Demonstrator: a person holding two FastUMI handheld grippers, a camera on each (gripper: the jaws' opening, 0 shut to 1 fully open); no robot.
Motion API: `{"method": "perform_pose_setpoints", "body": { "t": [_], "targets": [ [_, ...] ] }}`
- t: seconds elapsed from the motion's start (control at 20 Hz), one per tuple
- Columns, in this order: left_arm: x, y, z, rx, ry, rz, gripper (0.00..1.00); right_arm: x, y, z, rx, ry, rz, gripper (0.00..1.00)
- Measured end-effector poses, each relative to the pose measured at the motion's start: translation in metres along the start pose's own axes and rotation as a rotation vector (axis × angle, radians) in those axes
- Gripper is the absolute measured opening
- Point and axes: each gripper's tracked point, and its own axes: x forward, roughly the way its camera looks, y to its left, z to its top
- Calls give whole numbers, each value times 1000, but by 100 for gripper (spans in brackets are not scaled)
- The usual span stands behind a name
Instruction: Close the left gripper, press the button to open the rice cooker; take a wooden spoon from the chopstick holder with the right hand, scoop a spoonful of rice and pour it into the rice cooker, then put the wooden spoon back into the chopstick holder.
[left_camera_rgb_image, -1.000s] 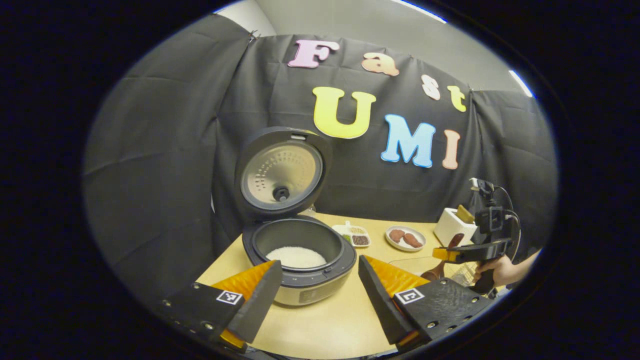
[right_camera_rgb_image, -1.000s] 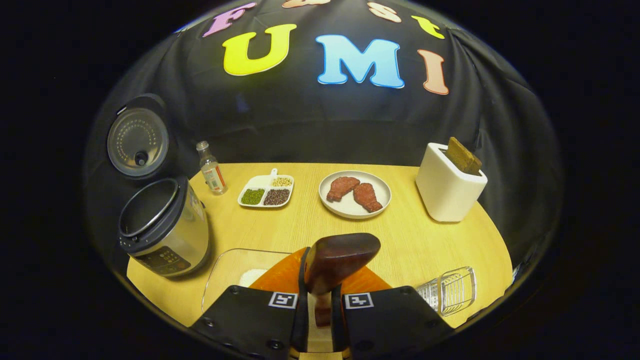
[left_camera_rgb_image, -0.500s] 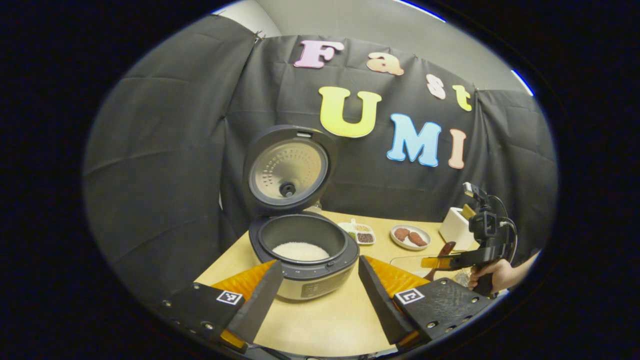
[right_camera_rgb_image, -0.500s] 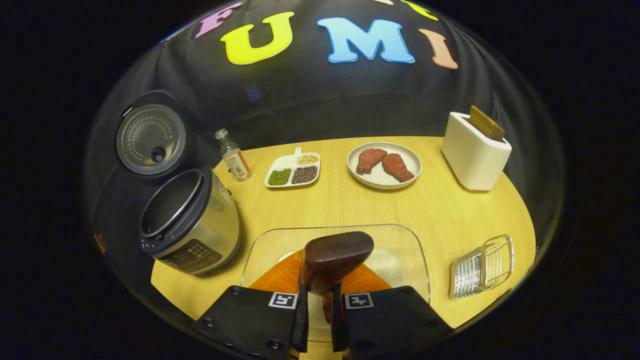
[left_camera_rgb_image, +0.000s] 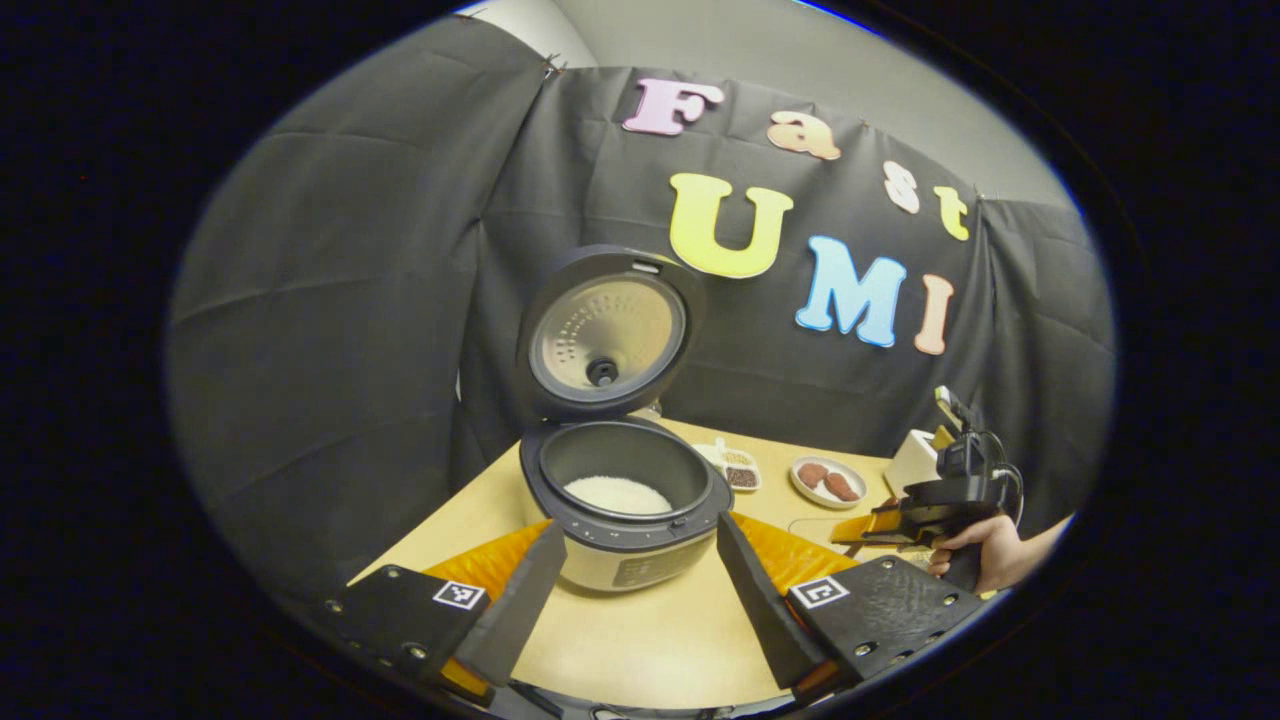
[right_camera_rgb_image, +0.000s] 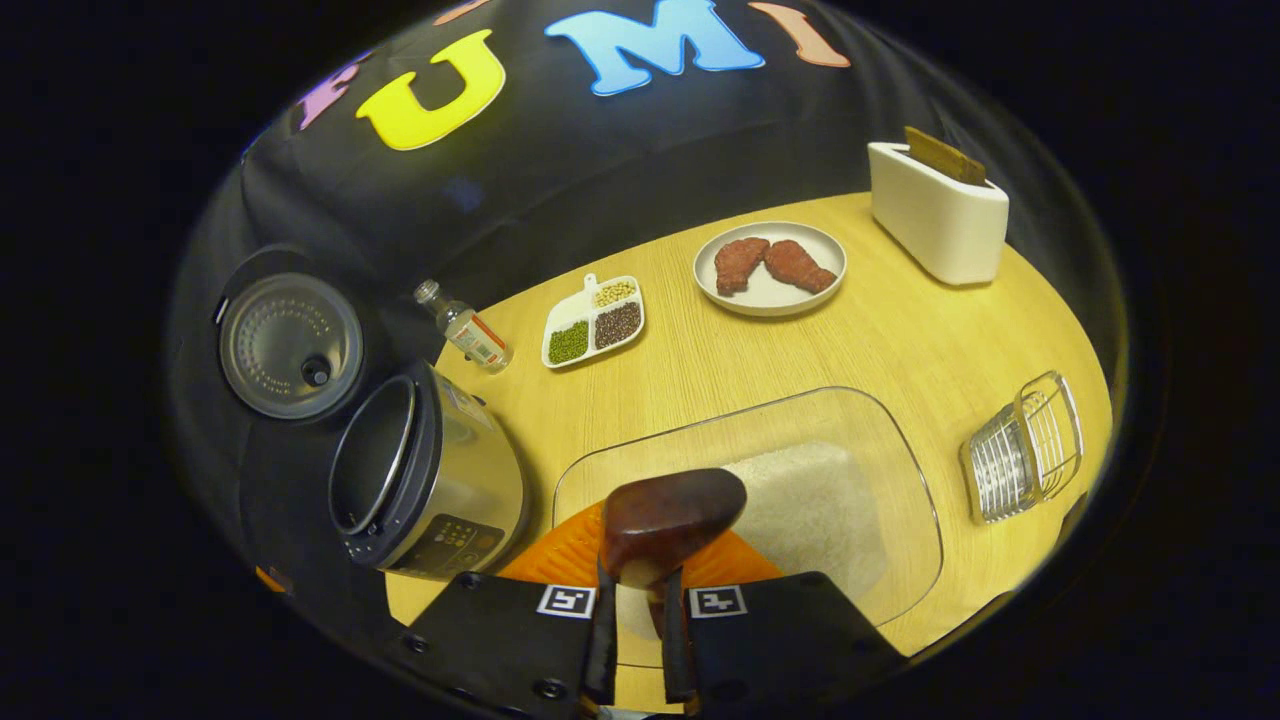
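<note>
Black cloth walls stand behind a pale wooden desk (right_camera_rgb_image: 880, 330). At the desk's left edge sits the rice cooker (left_camera_rgb_image: 625, 505), lid (left_camera_rgb_image: 607, 335) raised upright, white rice in its pot. Near the front edge lies a clear glass tray (right_camera_rgb_image: 880, 450) holding a patch of rice (right_camera_rgb_image: 800, 500). A white toaster (right_camera_rgb_image: 935, 215) stands at the far right corner, the wire chopstick holder (right_camera_rgb_image: 1020, 450) near the right edge. The left gripper (left_camera_rgb_image: 635, 600) hovers before the cooker, jaws spread wide and empty. The right gripper (right_camera_rgb_image: 640, 640) pinches the wooden spoon (right_camera_rgb_image: 665, 510), whose bowl hangs over the tray's near end.
</note>
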Motion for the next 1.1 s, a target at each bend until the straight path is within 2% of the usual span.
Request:
{"method": "perform_pose_setpoints", "body": {
  "t": [0.35, 0.55, 0.9, 1.1],
  "targets": [
    [-4, 4, 4, 34, -3, -4, 94, -7, -7, 7, 159, 3, 21, 20],
    [-5, 5, 4, 32, -7, -17, 95, -19, -27, 12, 237, -16, 3, 20],
    [4, -2, -4, 44, 17, -90, 94, -39, -61, 24, 396, -78, -36, 20],
    [9, -6, 0, 88, 11, -94, 93, -53, -70, 29, 482, -83, -5, 20]
  ]
}}
